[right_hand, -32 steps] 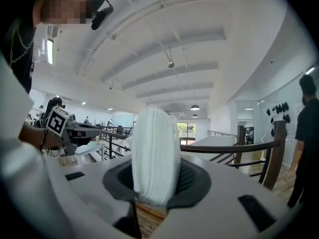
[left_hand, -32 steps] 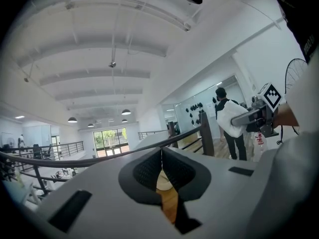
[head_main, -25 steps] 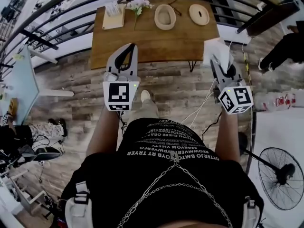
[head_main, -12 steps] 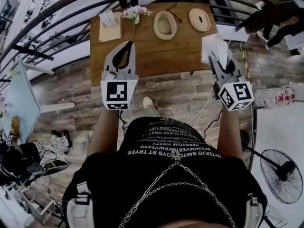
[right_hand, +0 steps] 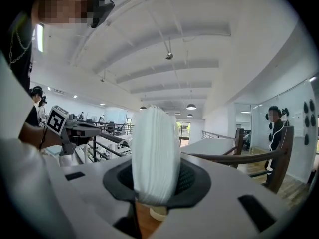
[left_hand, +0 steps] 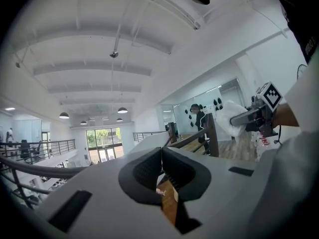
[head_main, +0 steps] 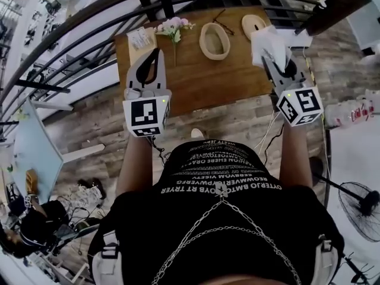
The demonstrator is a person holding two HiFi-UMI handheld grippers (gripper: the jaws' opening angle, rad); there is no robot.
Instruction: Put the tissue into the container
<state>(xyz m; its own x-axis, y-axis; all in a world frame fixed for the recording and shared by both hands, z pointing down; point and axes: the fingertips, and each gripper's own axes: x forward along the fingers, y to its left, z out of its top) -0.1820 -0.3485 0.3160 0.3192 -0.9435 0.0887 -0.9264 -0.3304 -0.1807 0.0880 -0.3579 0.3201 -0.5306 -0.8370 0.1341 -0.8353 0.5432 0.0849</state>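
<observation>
My right gripper [head_main: 268,53] is shut on a thick white stack of tissue [head_main: 265,40], held in the air over the right end of the wooden table [head_main: 196,76]. In the right gripper view the tissue [right_hand: 155,151] stands upright between the two pads. An oval wooden container [head_main: 215,40] sits open at the table's far middle, left of the tissue. Its oval lid [head_main: 252,24] lies further right. My left gripper [head_main: 156,55] hovers over the table's left part, shut and empty; its pads meet in the left gripper view [left_hand: 162,152].
A small flower sprig [head_main: 173,26] and a tan mat with white paper on it [head_main: 140,38] lie at the table's far left. A black railing [head_main: 89,16] curves behind the table. Cables hang off the table's right edge, and a fan [head_main: 361,206] stands on the floor at right.
Both grippers have come forward over the table and stand higher in the view. The right one still holds the tissue, now nearer the lid and container. The left stays shut.
</observation>
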